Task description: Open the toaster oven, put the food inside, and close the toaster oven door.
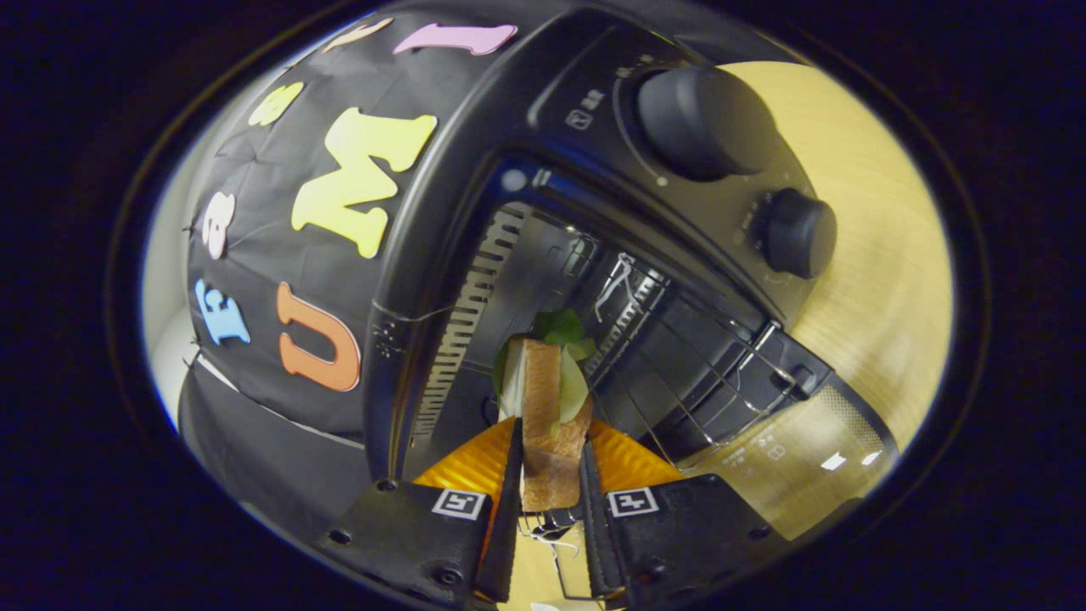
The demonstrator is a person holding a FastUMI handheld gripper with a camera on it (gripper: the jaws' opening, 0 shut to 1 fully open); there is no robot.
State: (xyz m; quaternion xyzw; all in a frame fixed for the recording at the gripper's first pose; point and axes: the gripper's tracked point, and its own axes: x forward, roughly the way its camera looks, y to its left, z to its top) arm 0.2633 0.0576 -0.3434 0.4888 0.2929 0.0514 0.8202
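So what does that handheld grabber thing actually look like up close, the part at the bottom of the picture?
The gripper has two flat, blade-like fingers standing side by side, each growing out of a blocky black housing fastened with small screws. Each housing carries a small square black-and-white marker tag, one per side. Ribbed, shiny orange panels sit just behind the fingers. A thin wire part shows low between the housings.

- A sandwich (543,416) — toasted bread with green lettuce — is clamped upright between the two fingers of the tool (551,462).
- The black toaster oven (594,255) stands open — its glass door (806,458) lowered, wire rack (679,373) exposed.
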